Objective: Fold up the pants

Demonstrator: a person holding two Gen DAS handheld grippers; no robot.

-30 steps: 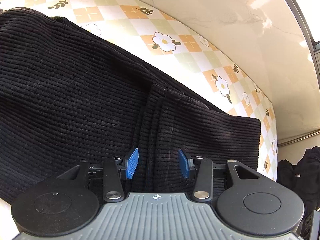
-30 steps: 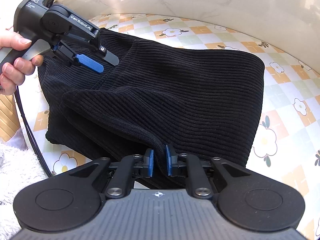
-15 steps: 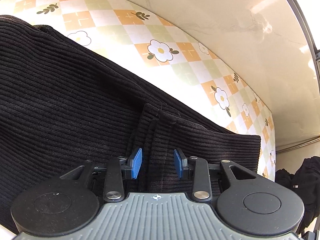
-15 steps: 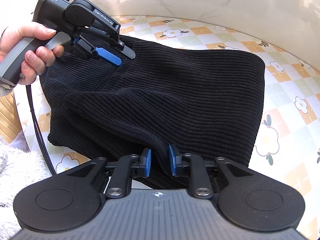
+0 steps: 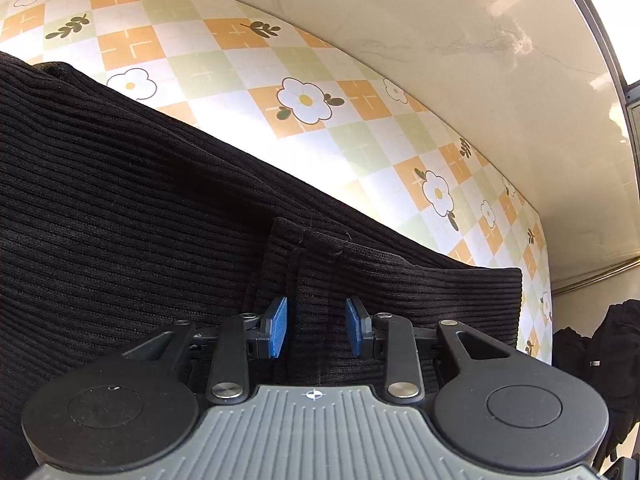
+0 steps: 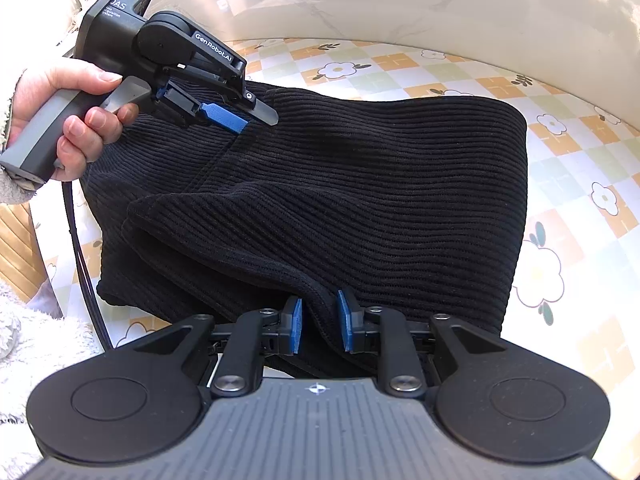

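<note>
Black ribbed pants (image 6: 360, 184) lie folded over on the flower-patterned tablecloth (image 6: 580, 200). My right gripper (image 6: 320, 326) is at their near edge, its blue pads shut on a raised fold of the cloth. My left gripper (image 6: 240, 120), held in a person's hand (image 6: 80, 120), points down onto the far left part of the pants. In the left wrist view the left gripper (image 5: 316, 326) has a thick seamed ridge of the pants (image 5: 160, 220) filling the space between its pads, and its jaws are closing on it.
The tablecloth (image 5: 360, 148) runs out to a pale marble wall behind. Another dark garment (image 5: 608, 352) lies off the table's right end. A white fluffy fabric (image 6: 24, 352) and a black cable (image 6: 80, 248) sit at the left near a wooden floor.
The left gripper has moved right and down onto the pants, and its pads have narrowed around the seam ridge. The right gripper's pads stand slightly wider, with the fold still between them.
</note>
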